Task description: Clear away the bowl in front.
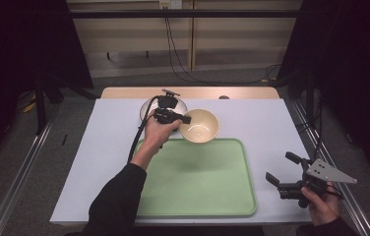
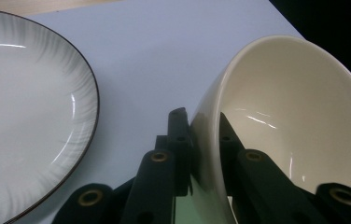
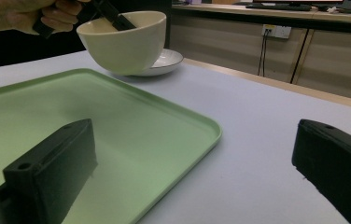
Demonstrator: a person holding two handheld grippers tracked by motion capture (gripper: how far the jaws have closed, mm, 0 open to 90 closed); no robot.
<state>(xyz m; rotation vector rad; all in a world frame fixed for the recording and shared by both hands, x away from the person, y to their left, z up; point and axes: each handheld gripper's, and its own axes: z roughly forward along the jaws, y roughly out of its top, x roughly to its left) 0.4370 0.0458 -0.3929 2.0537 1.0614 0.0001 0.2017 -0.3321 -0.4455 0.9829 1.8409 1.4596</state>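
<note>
Cream bowl (image 1: 199, 126) rim pinched in left claw (image 1: 185, 119), lifted over tray (image 1: 232, 201) edge; right claw (image 1: 284, 172) spread, apart.

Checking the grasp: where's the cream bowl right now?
High view: the cream bowl is left of centre, lifted at the green tray's far edge, beside the plate, rim clamped by the left tool.

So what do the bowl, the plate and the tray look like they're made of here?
The bowl, held by the left gripper, looks like glazed cream ceramic: bright streaks on a smooth inside. The plate looks like glazed white ceramic too, with faint grey brushed lines and a thin dark rim. The tray is probably moulded plastic: pale green, softly glossy, with a rolled edge. None is certain by look alone.
</note>
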